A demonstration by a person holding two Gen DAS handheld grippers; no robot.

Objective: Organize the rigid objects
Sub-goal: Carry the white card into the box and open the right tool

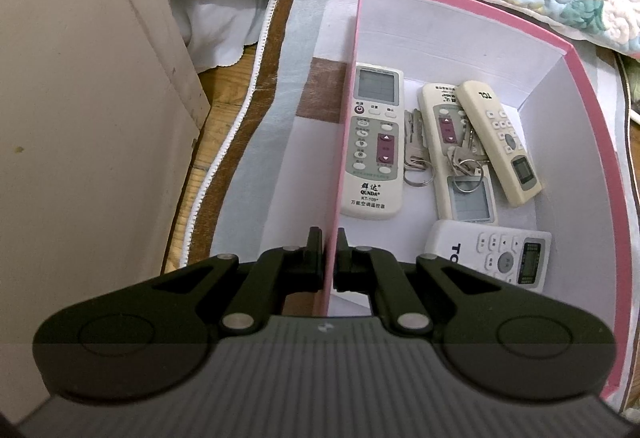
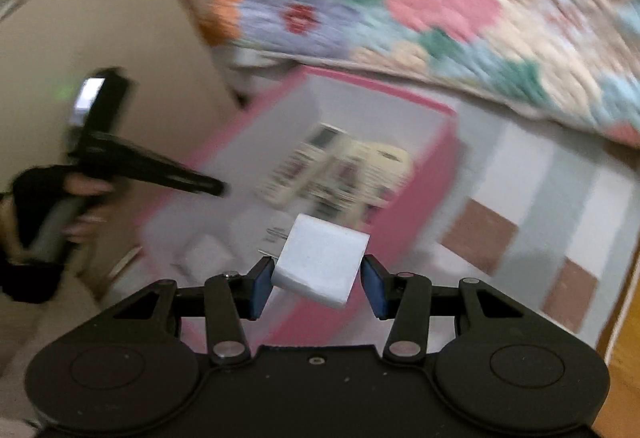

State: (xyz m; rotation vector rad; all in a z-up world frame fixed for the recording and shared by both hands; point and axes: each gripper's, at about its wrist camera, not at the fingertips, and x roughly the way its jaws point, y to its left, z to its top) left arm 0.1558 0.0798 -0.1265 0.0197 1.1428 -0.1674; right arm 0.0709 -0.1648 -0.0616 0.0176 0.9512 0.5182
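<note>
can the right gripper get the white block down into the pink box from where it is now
Probably yes: the right gripper holds the white block above the pink box, whose top is open, with bare floor beside the remotes.

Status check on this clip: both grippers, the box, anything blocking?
Left gripper shut on pink box wall. Right gripper shut on small white box, above the pink box. Remotes and keys inside; nothing blocking.

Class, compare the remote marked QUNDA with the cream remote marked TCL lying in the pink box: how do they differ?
The QUNDA remote is wider and whiter; the TCL remote is slimmer and cream. The QUNDA remote's screen faces the box's far end; the TCL remote's screen faces the near end. The QUNDA remote hugs the box's wall; the TCL remote lies slanted over keys. Both lie face up.
</note>
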